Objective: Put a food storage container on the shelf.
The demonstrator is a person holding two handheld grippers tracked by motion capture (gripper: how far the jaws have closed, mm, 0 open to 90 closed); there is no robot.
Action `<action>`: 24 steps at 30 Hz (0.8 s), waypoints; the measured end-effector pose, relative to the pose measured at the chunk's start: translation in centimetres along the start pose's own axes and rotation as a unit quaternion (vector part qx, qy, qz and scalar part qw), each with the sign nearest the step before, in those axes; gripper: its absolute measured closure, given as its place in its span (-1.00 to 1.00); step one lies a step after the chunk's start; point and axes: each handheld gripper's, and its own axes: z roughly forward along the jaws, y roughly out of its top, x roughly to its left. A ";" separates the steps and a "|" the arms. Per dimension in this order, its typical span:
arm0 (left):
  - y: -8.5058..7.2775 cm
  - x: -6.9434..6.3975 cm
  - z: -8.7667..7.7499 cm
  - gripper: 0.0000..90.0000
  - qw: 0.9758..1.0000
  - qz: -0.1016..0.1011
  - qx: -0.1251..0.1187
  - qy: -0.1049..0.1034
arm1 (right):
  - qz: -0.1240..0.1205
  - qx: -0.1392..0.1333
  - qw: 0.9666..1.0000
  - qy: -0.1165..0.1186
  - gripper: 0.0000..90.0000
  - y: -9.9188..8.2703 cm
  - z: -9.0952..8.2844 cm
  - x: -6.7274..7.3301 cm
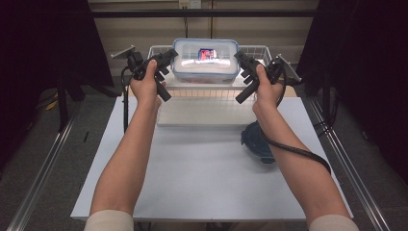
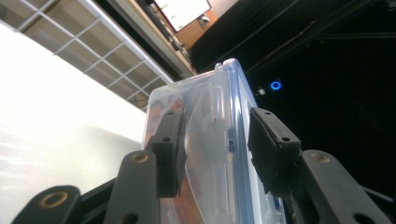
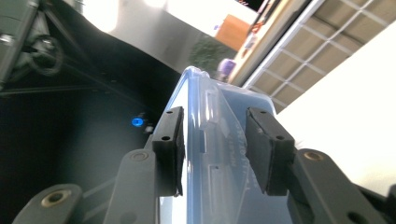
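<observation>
Clear plastic lidded container with blue rim (image 1: 206, 61) sits in white wire basket (image 1: 159, 50) at table's far edge; left gripper (image 1: 166, 58) and right gripper (image 1: 243, 61) straddle its ends, contact unclear. Judged: squeeze evenly, lift level, clear basket wall

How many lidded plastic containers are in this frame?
1. The clear container with a blue-rimmed lid sits at the far end of the table in the white wire basket, between the left gripper and right gripper. More may be hidden behind it.
</observation>
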 end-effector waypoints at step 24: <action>-2.8 -0.7 -4.2 0.04 0.997 0.077 -0.013 0.001 | -0.099 0.020 0.995 -0.015 0.06 -1.1 -2.7 -0.5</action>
